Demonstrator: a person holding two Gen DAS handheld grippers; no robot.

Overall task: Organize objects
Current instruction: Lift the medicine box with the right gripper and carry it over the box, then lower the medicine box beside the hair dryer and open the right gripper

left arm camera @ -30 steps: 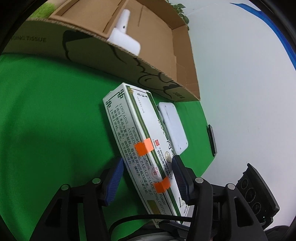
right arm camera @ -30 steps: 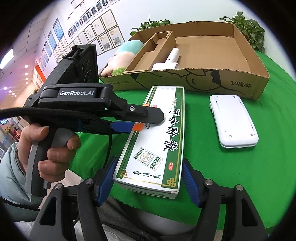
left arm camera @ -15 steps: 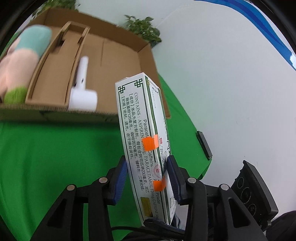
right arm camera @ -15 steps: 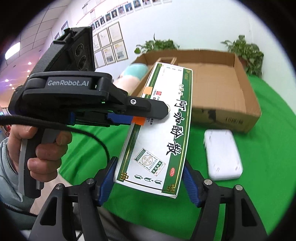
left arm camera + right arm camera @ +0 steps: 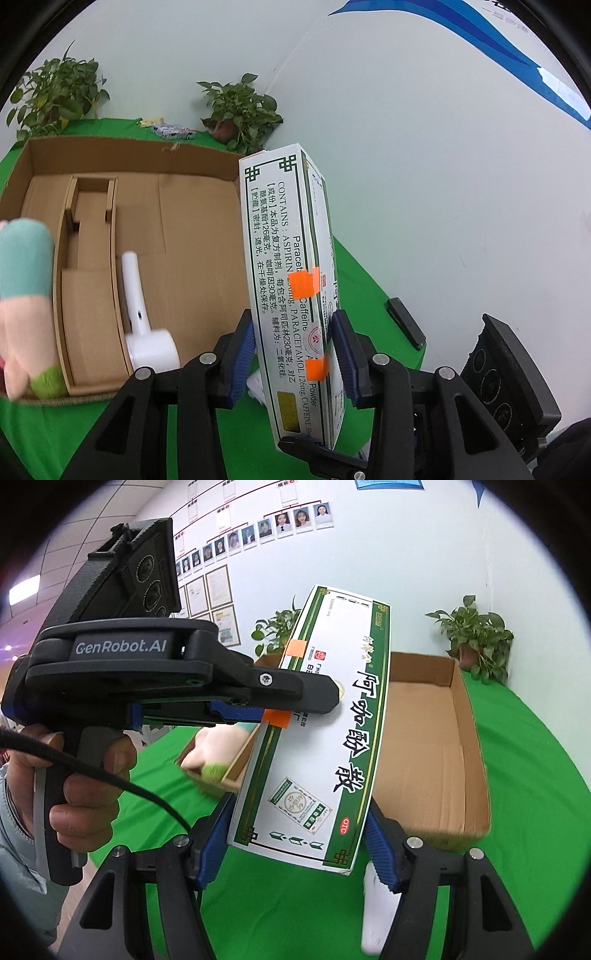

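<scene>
— So, what do the fingers have?

— The left gripper (image 5: 293,356) has its ribbed blue pads pressed on the two broad faces of the medicine box (image 5: 291,280), a long flat white carton with green borders and two orange tape tabs. It is held clear of the cloth, standing on edge and tilted a little, over the near right part of the cardboard tray (image 5: 192,229).

— And the other one?

— The right gripper (image 5: 295,840) is spread wide; its blue pads stand to either side of the near end of the same box, seen there as a glossy white face with black Chinese characters (image 5: 332,738). Whether those pads touch the carton, I cannot tell.

— What lies around it?

— The tray is plain brown corrugated board with low walls and a narrow divider along its left side. A smooth white hairdryer-shaped device (image 5: 142,325) lies inside beside that divider. A soft plush toy (image 5: 22,291), teal, pink and green, fills the left compartment. On the green cloth (image 5: 535,775), a rounded white plastic case (image 5: 376,912) lies near the right pads, and a flat black slab (image 5: 404,324) sits at the right table edge. Potted plants (image 5: 240,107) stand at the far wall.
</scene>
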